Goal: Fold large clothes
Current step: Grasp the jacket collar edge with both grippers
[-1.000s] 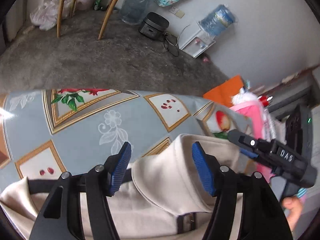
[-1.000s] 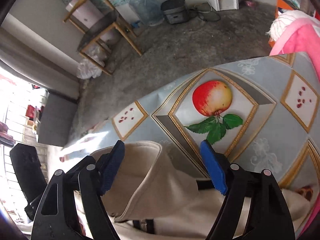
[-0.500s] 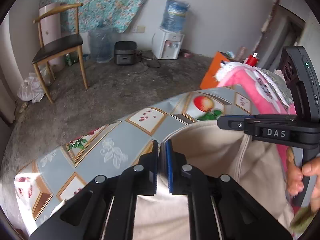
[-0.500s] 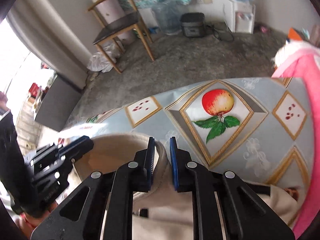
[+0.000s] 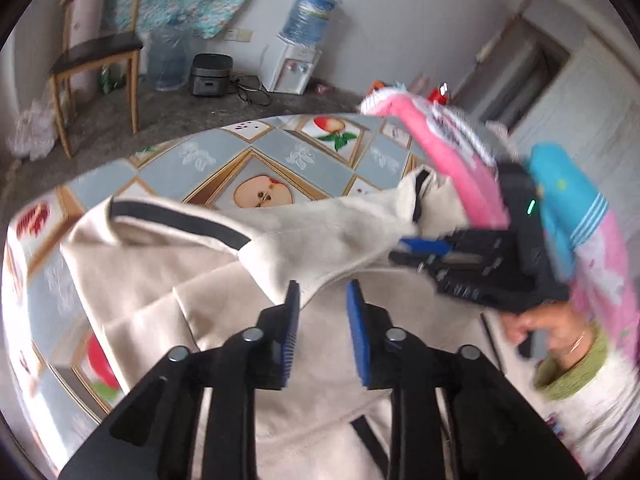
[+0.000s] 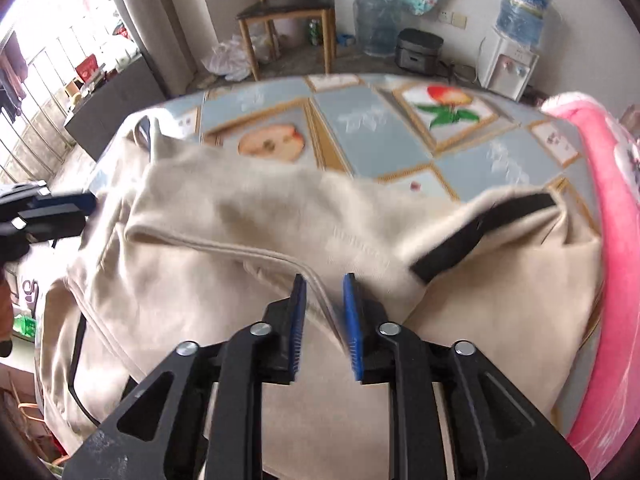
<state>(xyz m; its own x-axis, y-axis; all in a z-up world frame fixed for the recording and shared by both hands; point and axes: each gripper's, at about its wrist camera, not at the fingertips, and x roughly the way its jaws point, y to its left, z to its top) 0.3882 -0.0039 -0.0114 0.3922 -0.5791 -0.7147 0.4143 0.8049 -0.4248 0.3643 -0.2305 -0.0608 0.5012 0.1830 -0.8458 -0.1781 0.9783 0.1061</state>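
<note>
The cream garment (image 5: 208, 280) lies on the table (image 5: 320, 164), which wears a blue-grey cloth printed with fruit, and it looks to be partway through its folding. Its far portion is doubled over toward the near side, so a raised, uneven flap with a black trim band (image 5: 180, 220) sits on top of the lower layer; in the right wrist view the same flap shows a stitched seam and another black band (image 6: 480, 232). The left hand-held gripper (image 5: 322, 332) has its jaws narrowly parted and opening, with the flap's edge just ahead of the tips and no fabric visibly pinched by the pads. The right hand-held gripper (image 6: 324, 320) is likewise narrowly parted and opening; the seam runs between its pads, though whether they touch it cannot be told through the blur. By this reading, one fold is laid down and is being let go. What remains is likely smoothing the rumpled flap, squaring the edges and making further folds into a compact stack. A pink garment (image 6: 608, 240) waits beside it on the table.
</note>
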